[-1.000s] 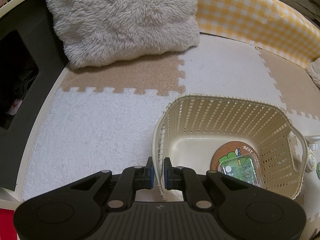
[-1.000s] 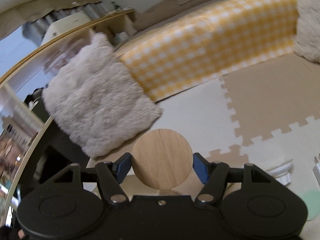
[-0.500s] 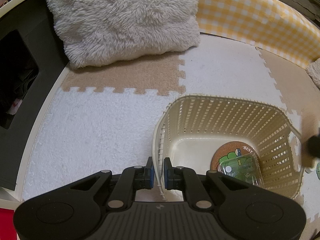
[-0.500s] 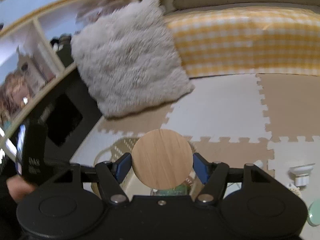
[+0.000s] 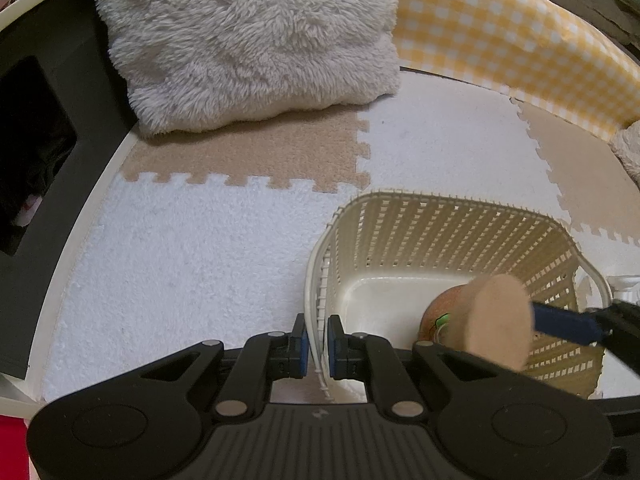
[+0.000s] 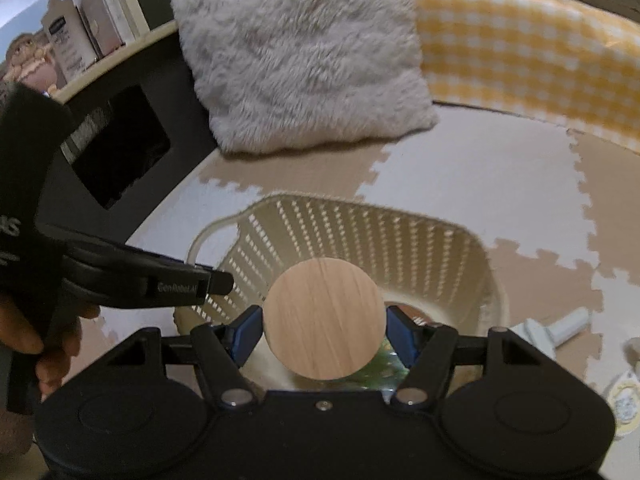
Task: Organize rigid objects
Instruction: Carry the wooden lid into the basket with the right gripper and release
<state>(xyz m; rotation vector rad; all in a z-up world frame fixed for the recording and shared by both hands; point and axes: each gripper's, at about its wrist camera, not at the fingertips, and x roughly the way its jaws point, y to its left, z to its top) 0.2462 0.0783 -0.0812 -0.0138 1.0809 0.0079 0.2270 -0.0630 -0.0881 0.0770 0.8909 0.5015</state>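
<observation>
Left wrist view: the left gripper [image 5: 317, 342] has its blue pads pressed together on the near wall of the cream basket [image 5: 448, 216], one finger outside and one inside the rim
Right wrist view: the right gripper [image 6: 324, 330] pinches a round wooden disc [image 6: 324, 319] by its edges between the two blue pads, flat face toward the camera
Disc position: held in the air above the open basket [image 6: 360, 216], inside the line of its rim; from the left camera the wooden disc [image 5: 494, 322] appears tilted on edge over the basket's right part, with one blue finger [image 5: 564, 324] of the right gripper touching its side
Basket: slotted plastic walls with loop handles at the ends, standing on the puzzle mat [image 5: 180, 264] of white and tan tiles
Basket contents: a brown round coaster [image 5: 438, 312] with a green print lies on the bottom, mostly hidden behind the disc; something green and clear shows below the disc in the right wrist view, too covered to name
Person: a hand [image 6: 24, 340] at the left edge of the right wrist view grips the handle of the left gripper [image 6: 218, 282], whose tips meet the basket wall
Surroundings: a shaggy grey cushion [image 5: 248, 40] rests at the far edge of the mat beside a yellow checked bolster [image 5: 512, 36]; a dark cabinet [image 5: 36, 120] stands to the left
Loose items: a small white object [image 6: 556, 330] lies on the mat to the right of the basket, blurred
</observation>
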